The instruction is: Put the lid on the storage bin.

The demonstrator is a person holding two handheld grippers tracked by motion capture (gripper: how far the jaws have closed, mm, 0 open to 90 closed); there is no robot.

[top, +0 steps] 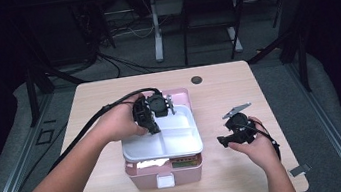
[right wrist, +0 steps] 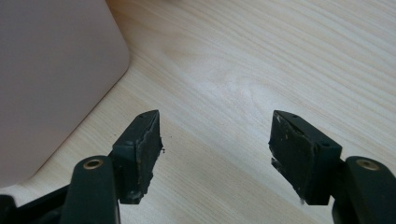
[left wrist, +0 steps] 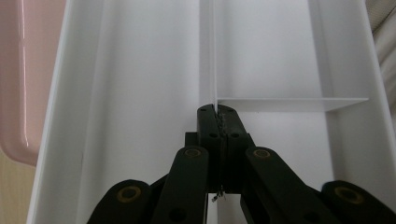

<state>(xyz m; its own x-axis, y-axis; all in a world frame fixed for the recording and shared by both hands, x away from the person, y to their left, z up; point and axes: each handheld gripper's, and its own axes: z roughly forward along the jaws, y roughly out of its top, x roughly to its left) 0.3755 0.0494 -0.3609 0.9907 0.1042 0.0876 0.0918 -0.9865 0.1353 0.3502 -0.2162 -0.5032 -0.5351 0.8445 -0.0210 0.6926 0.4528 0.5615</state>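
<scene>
Pink box point(top: 165, 173) standing near the middle of the desk point(top: 218, 89), toward its 6 o'clock edge, lid latch facing the person. White divided tray point(top: 174, 138) sitting across the top of the box, overhanging slightly at 3 o'clock; long axis running roughly 9 to 3 o'clock in the high view, open compartments facing up. White and dark contents glimpsed under the tray at the box front, not identifiable.

Left gripper point(top: 152, 109) over the tray's 11 o'clock corner, cable trailing off toward 9 o'clock. In the left gripper view, fingers point(left wrist: 208, 122) closed tight on the thin upright divider wall of the tray, right at the junction where a cross partition branches off; pink box wall visible at the 9 o'clock margin.

Right gripper point(top: 236, 129) well apart from the tray, at 3 o'clock of the box, held above bare desk. In the right gripper view, fingers point(right wrist: 142, 149) spread wide, holding nothing, wood grain showing between them; rounded pink box corner point(right wrist: 56, 70) at 10 o'clock, not touched.

Round dark grommet point(top: 196, 79) near the desk's 12 o'clock edge. Small grey item point(top: 300, 170) at the desk's 4 o'clock corner. Nothing standing between either gripper and the tray.
</scene>
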